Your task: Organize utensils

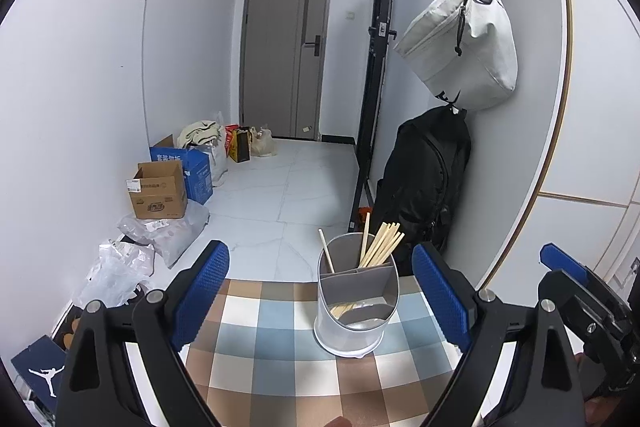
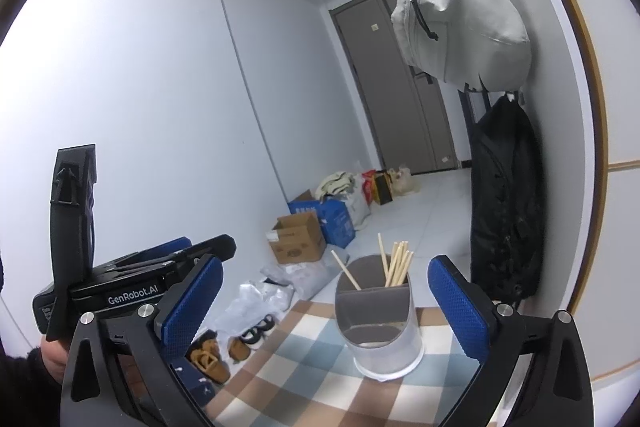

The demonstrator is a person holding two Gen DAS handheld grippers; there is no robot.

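A grey utensil holder (image 1: 357, 301) with inner dividers stands on the checked tablecloth (image 1: 280, 359) near the table's far edge. Several wooden chopsticks (image 1: 380, 245) stick out of its back right compartment and a single one (image 1: 326, 251) out of the back left. Something pale lies in its front compartment. My left gripper (image 1: 320, 291) is open and empty, with the holder just beyond its fingers. My right gripper (image 2: 326, 301) is open and empty, facing the same holder (image 2: 380, 323) and chopsticks (image 2: 398, 263). The left gripper's body (image 2: 132, 279) shows at the left of the right wrist view.
A white wall panel with a black backpack (image 1: 424, 183) and a pale bag (image 1: 460, 47) hanging on it stands right of the table. On the floor to the left lie cardboard boxes (image 1: 160, 191), plastic bags (image 1: 120, 267) and slippers (image 2: 208, 355).
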